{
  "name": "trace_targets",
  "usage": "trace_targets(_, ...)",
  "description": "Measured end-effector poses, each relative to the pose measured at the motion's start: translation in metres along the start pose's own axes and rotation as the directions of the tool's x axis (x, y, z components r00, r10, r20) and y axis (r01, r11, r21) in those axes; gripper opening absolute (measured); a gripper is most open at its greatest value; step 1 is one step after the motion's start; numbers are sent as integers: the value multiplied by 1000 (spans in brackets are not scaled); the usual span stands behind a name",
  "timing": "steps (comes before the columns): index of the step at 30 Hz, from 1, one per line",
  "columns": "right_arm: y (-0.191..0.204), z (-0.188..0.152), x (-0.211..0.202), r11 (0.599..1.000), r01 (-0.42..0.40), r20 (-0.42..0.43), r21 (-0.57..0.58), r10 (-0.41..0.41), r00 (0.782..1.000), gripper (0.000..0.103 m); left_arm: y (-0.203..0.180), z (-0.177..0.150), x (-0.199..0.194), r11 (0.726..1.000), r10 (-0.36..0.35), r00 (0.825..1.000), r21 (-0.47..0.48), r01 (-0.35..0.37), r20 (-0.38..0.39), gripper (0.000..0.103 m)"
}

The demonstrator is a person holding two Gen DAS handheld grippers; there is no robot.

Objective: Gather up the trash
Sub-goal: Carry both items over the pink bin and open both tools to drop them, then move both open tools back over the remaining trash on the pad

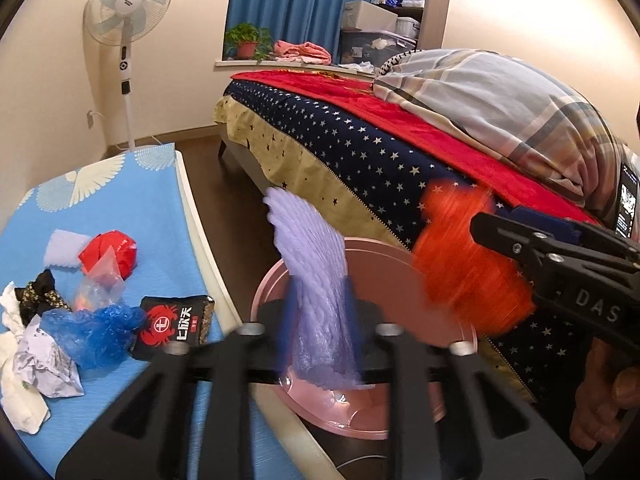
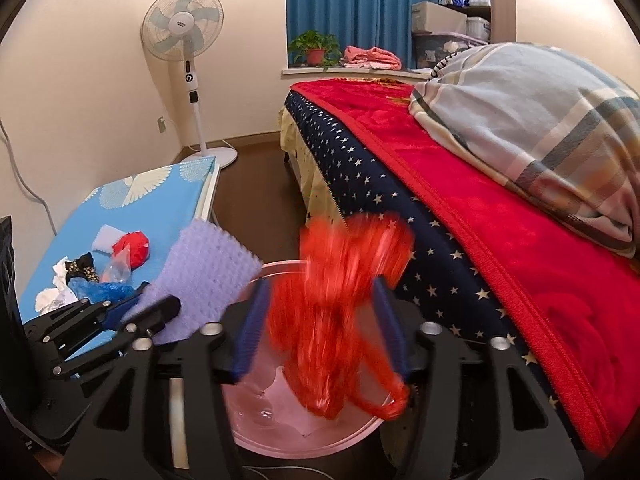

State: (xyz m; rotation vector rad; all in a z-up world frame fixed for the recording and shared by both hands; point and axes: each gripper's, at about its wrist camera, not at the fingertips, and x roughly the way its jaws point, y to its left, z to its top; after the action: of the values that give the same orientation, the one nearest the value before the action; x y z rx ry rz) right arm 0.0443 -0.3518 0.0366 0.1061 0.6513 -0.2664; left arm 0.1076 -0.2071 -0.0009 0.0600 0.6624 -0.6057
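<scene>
orange-red bag (image 2: 336,320) motion-blurred, pink bin (image 2: 304,436) half-hidden

Blue-topped table (image 1: 132,200) w/ scattered trash (image 1: 80,312); basin (image 1: 360,412) on floor (image 1: 240,216).

Left hand-held gripper (image 1: 318,312): tilted down, jaws part-open, blue pads not pressing. Right hand-held gripper (image 2: 320,320): same downward tilt, jaws wider apart, pads (image 2: 252,332) clear of contact. Person's hand (image 1: 608,400) on right unit's grip, lower right of left-wrist view.
</scene>
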Motion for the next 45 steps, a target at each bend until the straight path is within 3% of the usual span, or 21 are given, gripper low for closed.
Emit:
trace_targets(1, 0, 0, -1, 1000, 4, 3, -4, -4, 1000, 62, 0, 0, 0, 1000, 0, 1000, -4, 0, -1, 46)
trace_targets(14, 3, 0, -12, 1000, 8, 56, -3, -8, 998, 64, 13, -2, -12, 999, 25, 1000, -37, -24, 17, 46)
trace_targets(22, 17, -1, -31, 999, -41, 142, -27, 44, 989, 63, 35, -5, -40, 993, 106, 993, -61, -102, 57, 46)
trace_targets(26, 26, -1, -35, 995, -92, 141, -32, 96, 985, 62, 52, -10, -60, 984, 159, 984, -91, -152, 75, 46)
trace_targets(35, 66, -8, -36, 976, -200, 147, -86, 211, 966, 55, 95, -31, -103, 940, 303, 948, -194, -281, 93, 46)
trace_targets(45, 120, -25, -2, 945, -310, 78, -107, 319, 945, 45, 137, -56, -126, 869, 442, 894, -283, -406, 74, 46)
